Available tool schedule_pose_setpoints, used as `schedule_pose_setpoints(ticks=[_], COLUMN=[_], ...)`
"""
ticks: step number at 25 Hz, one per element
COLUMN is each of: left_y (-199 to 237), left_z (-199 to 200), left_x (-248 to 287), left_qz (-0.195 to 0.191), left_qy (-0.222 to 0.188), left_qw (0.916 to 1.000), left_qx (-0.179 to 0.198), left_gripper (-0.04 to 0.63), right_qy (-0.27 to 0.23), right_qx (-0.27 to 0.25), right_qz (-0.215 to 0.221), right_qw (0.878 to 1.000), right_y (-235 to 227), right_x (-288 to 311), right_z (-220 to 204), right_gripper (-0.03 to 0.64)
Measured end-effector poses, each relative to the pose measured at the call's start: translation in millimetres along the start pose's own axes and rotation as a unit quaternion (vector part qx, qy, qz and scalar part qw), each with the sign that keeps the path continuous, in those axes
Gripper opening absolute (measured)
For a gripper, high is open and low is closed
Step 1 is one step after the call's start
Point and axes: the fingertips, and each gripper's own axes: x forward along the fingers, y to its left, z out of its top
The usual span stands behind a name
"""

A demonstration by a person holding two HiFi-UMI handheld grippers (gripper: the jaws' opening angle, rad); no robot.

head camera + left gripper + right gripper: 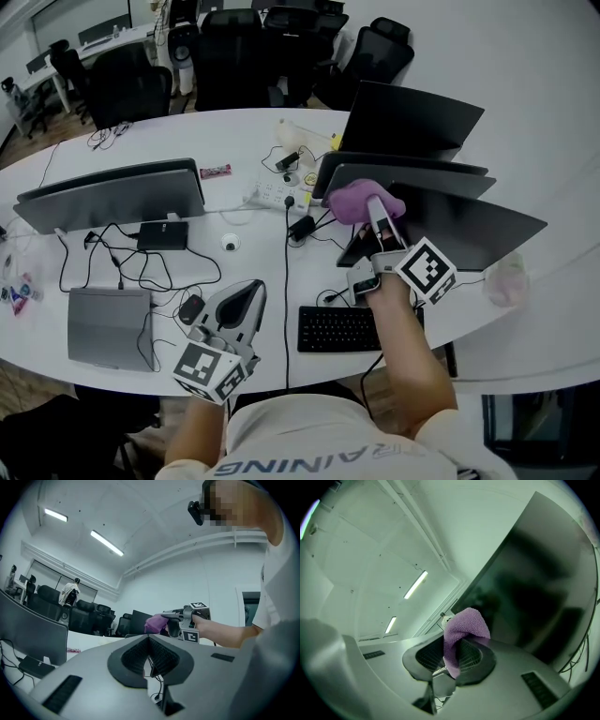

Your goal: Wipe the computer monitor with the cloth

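One purple cloth (pixel 354 201) is pinched in the jaws of the right gripper (pixel 373 204), bunched at the top edge of the nearest monitor (pixel 469 230). That is one of three crowded at the right of the white table (pixel 253 248). A fourth monitor (pixel 112 192) stands to the left. The left gripper (pixel 246 298) hovers left of the single keyboard (pixel 352 328), jaws closed on nothing.

Keyboard (pixel 342 330): black, desk front edge.
Laptop (pixel 103 323): grey, shut, left.
Chairs (pixel 230 56): black, behind desk.
Pwr strip (pixel 275 195): white, mid-desk.
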Motion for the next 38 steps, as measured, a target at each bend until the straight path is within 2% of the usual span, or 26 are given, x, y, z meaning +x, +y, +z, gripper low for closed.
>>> schedule_pose_setpoints(ticks=[7,13,15,18,22,25,28,30,34,38], left_y=[-8.5,-16.2,-17.7,-22.3,-27.6,-33.0,-42.7,-49.4,-60.6,-71.5], left_z=[6.0,13.9,16.6,24.1,30.8,35.5,40.2,42.8,42.8,46.2], left_x=[8.1,11.3,12.8,16.1,18.4,22.4,27.6,29.4,37.9,44.8], left_qz=[-0.015,-0.027,-0.028,-0.034,-0.049,-0.065,-0.079,-0.083,-0.076,-0.064], left_qy=[-0.002,-0.009,-0.012,-0.017,-0.021,-0.022,-0.025,-0.028,-0.029,-0.038], left_qw=[0.9999,0.9995,0.9994,0.9991,0.9983,0.9974,0.9959,0.9953,0.9959,0.9965], left_qx=[0.005,0.011,0.013,0.019,0.023,0.023,0.035,0.042,0.04,0.039], left_gripper=[0.002,0.002,0.002,0.002,0.002,0.002,0.002,0.002,0.002,0.002], right_qy=[-0.017,-0.017,-0.001,0.009,-0.012,-0.033,-0.052,-0.065,-0.076,-0.046], right_qx=[-0.005,-0.029,-0.058,-0.14,-0.224,-0.274,-0.333,-0.35,-0.352,-0.366], right_qz=[0.017,0.03,0.043,0.063,0.077,0.067,0.043,0.032,0.009,-0.015], right_qw=[1.0,0.999,0.997,0.988,0.971,0.959,0.941,0.934,0.933,0.929], right_y=[17.8,31.1,41.0,60.5,82.0,87.1,85.4,80.7,66.9,47.2], right_x=[-2.2,-5.2,-5.8,-11.1,-17.5,-17.7,-16.3,-13.9,-8.4,1.2], right_z=[16.6,19.6,13.5,11.7,34.8,59.5,81.0,94.1,114.8,111.1], right_gripper=[0.054,0.054,0.054,0.054,0.054,0.055,0.054,0.054,0.054,0.054])
